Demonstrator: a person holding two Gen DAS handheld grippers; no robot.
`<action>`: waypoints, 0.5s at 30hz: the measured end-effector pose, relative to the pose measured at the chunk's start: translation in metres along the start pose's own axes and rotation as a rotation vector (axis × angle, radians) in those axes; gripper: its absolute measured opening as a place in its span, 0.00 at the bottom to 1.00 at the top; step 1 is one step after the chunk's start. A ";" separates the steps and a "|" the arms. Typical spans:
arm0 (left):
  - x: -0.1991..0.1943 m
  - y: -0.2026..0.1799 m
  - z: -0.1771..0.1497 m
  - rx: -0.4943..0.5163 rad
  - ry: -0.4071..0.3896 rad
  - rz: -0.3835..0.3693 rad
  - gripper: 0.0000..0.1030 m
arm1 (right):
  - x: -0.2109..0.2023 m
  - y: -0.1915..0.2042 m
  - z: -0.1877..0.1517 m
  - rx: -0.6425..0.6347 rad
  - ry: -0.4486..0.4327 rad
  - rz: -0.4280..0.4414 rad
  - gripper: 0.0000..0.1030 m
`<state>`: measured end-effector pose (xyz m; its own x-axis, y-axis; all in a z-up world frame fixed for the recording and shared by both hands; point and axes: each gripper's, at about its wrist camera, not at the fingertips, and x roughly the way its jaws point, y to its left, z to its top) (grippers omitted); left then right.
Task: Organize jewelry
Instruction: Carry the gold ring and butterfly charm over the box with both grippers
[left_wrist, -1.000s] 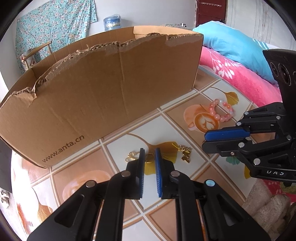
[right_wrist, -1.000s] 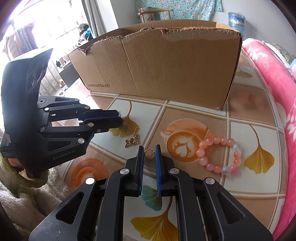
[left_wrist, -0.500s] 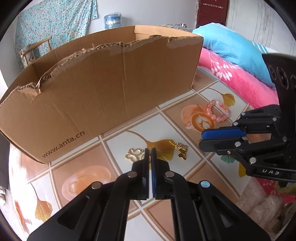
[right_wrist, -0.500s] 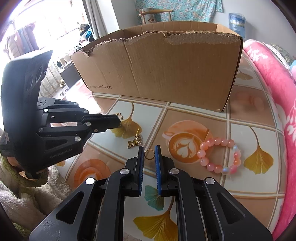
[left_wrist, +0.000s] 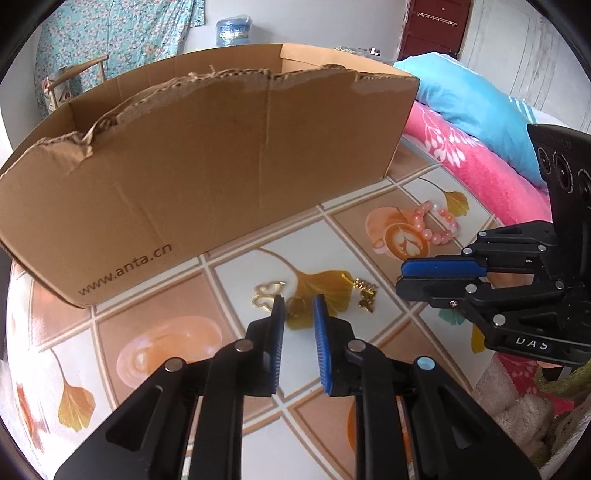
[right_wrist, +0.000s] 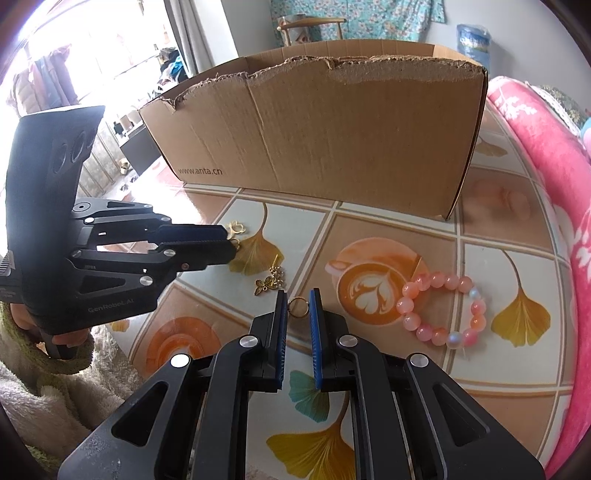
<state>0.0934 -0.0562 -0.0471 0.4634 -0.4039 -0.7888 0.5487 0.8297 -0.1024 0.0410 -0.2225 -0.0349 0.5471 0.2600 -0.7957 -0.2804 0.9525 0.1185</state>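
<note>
While the cardboard box (left_wrist: 221, 166) fills the back of the tiled table (left_wrist: 166, 332), every piece of jewelry lies or is held in front of it, outside it. Largest is the pink bead bracelet (right_wrist: 443, 310), flat on the coffee-cup tile: probably elastic, floppy and smooth, so I would pinch across 1 bead, not the loop. Next come 2 gold charms near the leaf print, a heart-shaped one (left_wrist: 267, 291) and a butterfly cluster (right_wrist: 269, 282). Both look light and thin, likely to slide on the glossy top; take them by an edge.

Smallest is the ring (right_wrist: 298, 307). It stands between the tips of the right gripper (right_wrist: 297, 295), whose narrow fingers appear to press it from both sides. Being hard and slick, it could squirt out if squeezed off-centre.

Pointed down at the leaf, the left gripper (left_wrist: 299, 300) has just been opening its jaws. They stand slightly apart, with a faint gold loop (left_wrist: 295, 306) on the table between them, not clamped.

Only the right view shows the ring; in the left view that gripper appears side-on, its catch hidden. Only the left view shows the loop clearly; the right view gives just a glint at those tips, plus the hand (right_wrist: 55, 332) in a fuzzy sleeve.
</note>
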 end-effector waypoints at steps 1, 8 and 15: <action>0.001 -0.001 0.001 0.004 -0.002 0.002 0.15 | 0.000 -0.001 0.000 0.001 0.000 -0.001 0.09; 0.004 0.000 0.005 0.013 0.006 0.000 0.15 | -0.002 -0.003 -0.002 0.005 -0.001 0.002 0.09; 0.006 -0.005 0.005 0.039 0.003 0.034 0.10 | -0.004 -0.004 -0.002 0.008 -0.007 0.003 0.09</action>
<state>0.0967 -0.0645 -0.0481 0.4801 -0.3747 -0.7932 0.5592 0.8274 -0.0524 0.0386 -0.2272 -0.0331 0.5516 0.2640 -0.7913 -0.2761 0.9529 0.1254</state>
